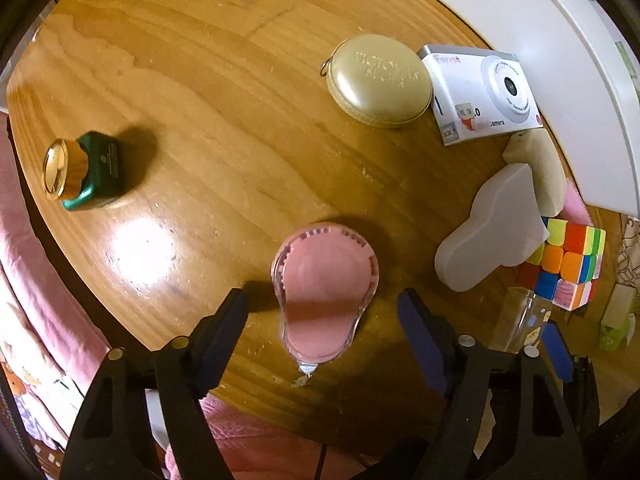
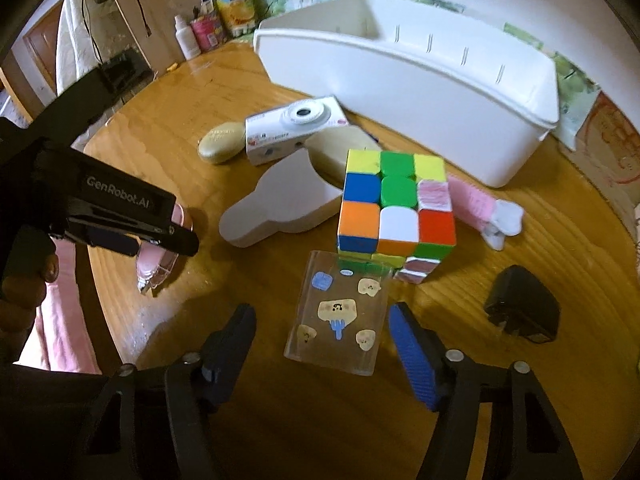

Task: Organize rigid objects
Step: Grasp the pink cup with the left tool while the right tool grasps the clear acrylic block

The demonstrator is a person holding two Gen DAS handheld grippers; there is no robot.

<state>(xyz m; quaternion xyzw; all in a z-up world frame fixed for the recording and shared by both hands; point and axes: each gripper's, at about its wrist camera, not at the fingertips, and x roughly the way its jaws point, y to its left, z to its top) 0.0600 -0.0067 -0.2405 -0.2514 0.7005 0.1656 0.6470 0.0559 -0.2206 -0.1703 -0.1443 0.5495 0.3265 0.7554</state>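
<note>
My left gripper (image 1: 324, 312) is open, its fingers on either side of a pink case with a clear rim (image 1: 324, 288) lying on the round wooden table (image 1: 208, 80). My right gripper (image 2: 322, 324) is open around a clear block with cartoon stickers (image 2: 338, 312), not touching it. A colour cube (image 2: 396, 204) sits just beyond the block and also shows in the left wrist view (image 1: 568, 264). A white bin (image 2: 420, 80) stands at the back. The left gripper's body (image 2: 120, 208) shows at the left of the right wrist view.
On the table are a green bottle with a gold cap (image 1: 84, 172), a gold oval case (image 1: 380, 80), a white camera box (image 1: 480, 96), a white bottle-shaped piece (image 2: 280, 204), a cream block (image 2: 336, 148), a pink-and-white item (image 2: 488, 212) and a black charger (image 2: 522, 304).
</note>
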